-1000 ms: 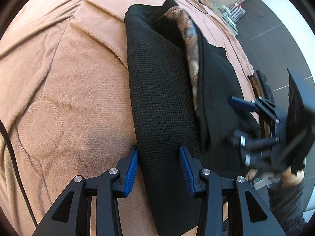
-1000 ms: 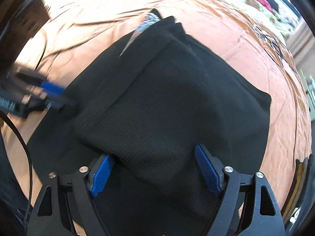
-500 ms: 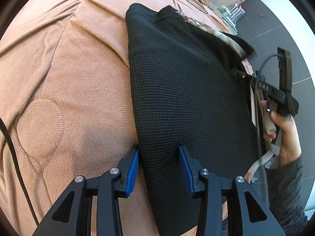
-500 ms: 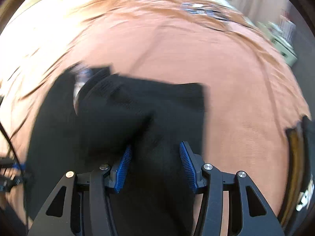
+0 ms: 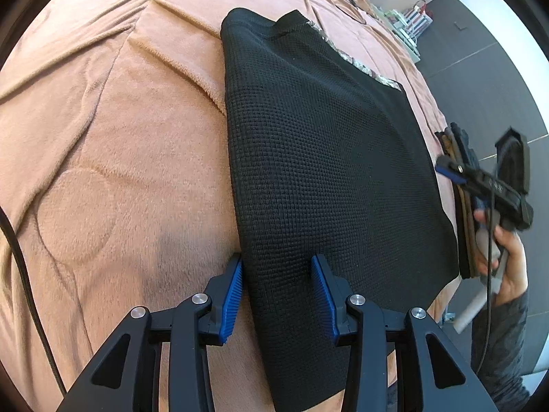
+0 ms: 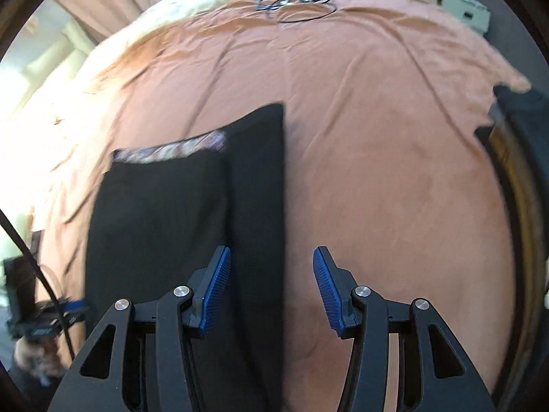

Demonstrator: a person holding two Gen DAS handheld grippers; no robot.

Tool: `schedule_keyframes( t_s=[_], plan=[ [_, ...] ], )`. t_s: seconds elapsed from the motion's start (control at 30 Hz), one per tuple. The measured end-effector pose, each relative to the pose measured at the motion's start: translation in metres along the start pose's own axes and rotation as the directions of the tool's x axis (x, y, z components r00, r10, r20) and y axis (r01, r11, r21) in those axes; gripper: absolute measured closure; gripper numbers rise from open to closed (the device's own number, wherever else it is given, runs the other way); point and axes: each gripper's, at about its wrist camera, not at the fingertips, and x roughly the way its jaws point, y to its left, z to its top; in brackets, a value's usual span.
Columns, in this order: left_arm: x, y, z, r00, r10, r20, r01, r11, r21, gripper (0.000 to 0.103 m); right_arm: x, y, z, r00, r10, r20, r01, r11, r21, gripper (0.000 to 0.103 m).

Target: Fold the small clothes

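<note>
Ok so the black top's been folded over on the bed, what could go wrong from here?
1. The left gripper straddles the near edge of the black garment; lifting could drag that edge and undo the fold.
2. The right gripper hangs open over the garment's right edge with nothing held, so a hurried grasp might catch the blanket too.
3. The patterned lining peeks out, hinting at uneven layers.

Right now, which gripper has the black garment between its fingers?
The left gripper: its fingers straddle the black garment's edge. The right gripper hangs apart, beside the garment.

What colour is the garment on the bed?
Black garment, with a patterned strip at its far edge; clearest in the left wrist view.
</note>
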Motion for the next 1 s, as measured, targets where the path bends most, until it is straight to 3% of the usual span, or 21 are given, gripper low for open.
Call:
schedule_keyframes(
  t_s=[0.13, 0.43, 0.63, 0.7, 0.77, 0.9, 1.0],
  plan=[
    [-0.003, 0.002, -0.006, 1.0, -0.008, -0.012, 0.008, 1.0, -0.021, 0.061, -0.01, -0.012, -0.017, 0.997, 0.074, -0.024, -0.073, 0.997, 0.014, 0.055],
    [-0.007, 0.001, -0.03, 0.998, -0.029, -0.049, 0.028, 0.999, -0.032, 0.061, -0.042, -0.023, -0.062, 0.995, 0.091, -0.051, -0.09, 0.996, 0.011, 0.056],
    [-0.009, -0.002, -0.043, 0.998, -0.037, -0.06, 0.035, 0.999, -0.038, 0.061, -0.051, -0.025, -0.089, 0.995, 0.065, -0.078, -0.065, 0.998, 0.005, 0.088],
    [-0.009, -0.003, -0.047, 0.997, -0.035, -0.063, 0.033, 0.999, -0.036, 0.062, -0.053, -0.029, -0.095, 0.995, 0.06, -0.079, -0.059, 0.998, 0.015, 0.096],
    [-0.008, -0.004, -0.05, 0.997, -0.034, -0.063, 0.032, 0.999, -0.036, 0.062, -0.054, -0.033, -0.099, 0.996, 0.06, -0.072, -0.058, 0.998, 0.026, 0.097],
    [-0.006, -0.001, -0.055, 0.997, -0.039, -0.061, 0.036, 0.998, -0.051, 0.082, -0.052, -0.037, -0.106, 0.995, 0.079, -0.065, -0.076, 0.996, 0.057, 0.099],
    [-0.009, 0.003, -0.058, 0.997, -0.058, -0.055, 0.054, 0.997, -0.056, 0.091, -0.051, -0.038, -0.11, 0.994, 0.087, -0.061, -0.083, 0.994, 0.071, 0.1]
  ],
)
